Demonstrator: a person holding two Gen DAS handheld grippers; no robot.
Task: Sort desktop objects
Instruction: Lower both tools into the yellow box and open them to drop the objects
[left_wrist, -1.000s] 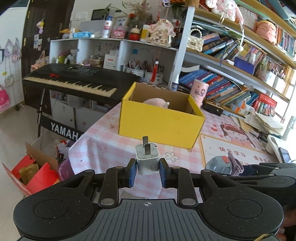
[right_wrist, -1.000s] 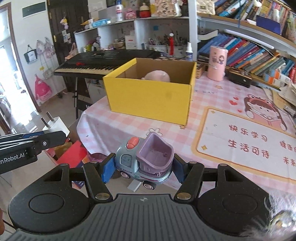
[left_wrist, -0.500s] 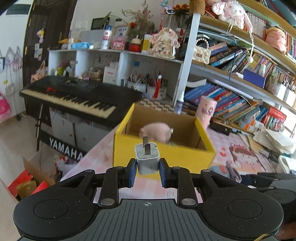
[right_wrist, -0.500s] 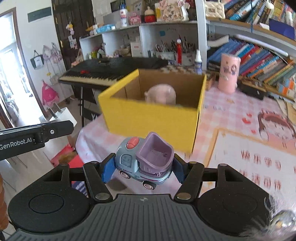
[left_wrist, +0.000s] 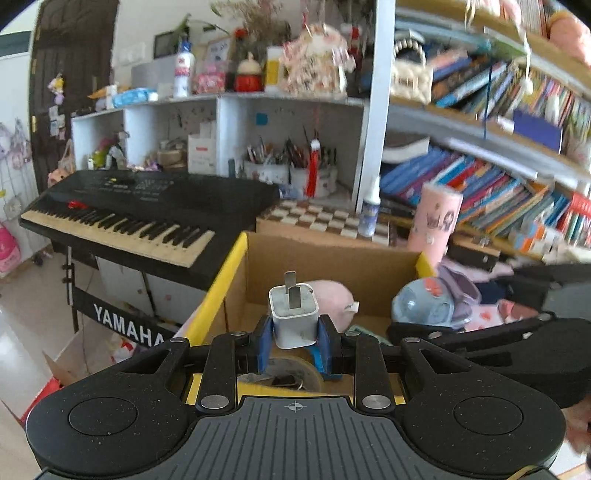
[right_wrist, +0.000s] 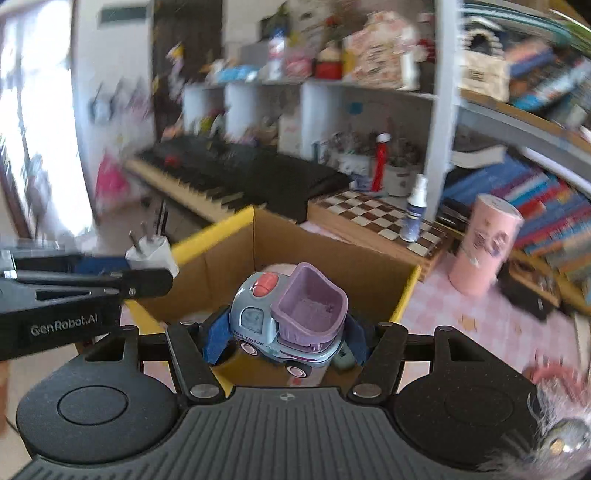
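My left gripper (left_wrist: 294, 341) is shut on a white plug adapter (left_wrist: 293, 319), prongs up, held over the near part of the open yellow cardboard box (left_wrist: 229, 273). My right gripper (right_wrist: 286, 341) is shut on a blue-and-purple toy truck (right_wrist: 291, 321), also over the box (right_wrist: 218, 236). The truck shows in the left wrist view (left_wrist: 432, 301) at the box's right side. The adapter shows in the right wrist view (right_wrist: 151, 253) at the left. A pink plush (left_wrist: 332, 299) and a tape roll (left_wrist: 291, 373) lie inside the box.
A black Yamaha keyboard (left_wrist: 140, 210) stands left of the table. A pink cylinder tin (left_wrist: 437, 218), a spray bottle (left_wrist: 370, 206) and a chessboard (left_wrist: 325, 218) sit behind the box. Bookshelves (left_wrist: 498, 184) fill the right. The pink checked tablecloth (right_wrist: 480, 317) lies right of the box.
Both grippers have moved forward and up from the table's near edge to above the yellow box, each still holding its object. The view now looks down into the box.
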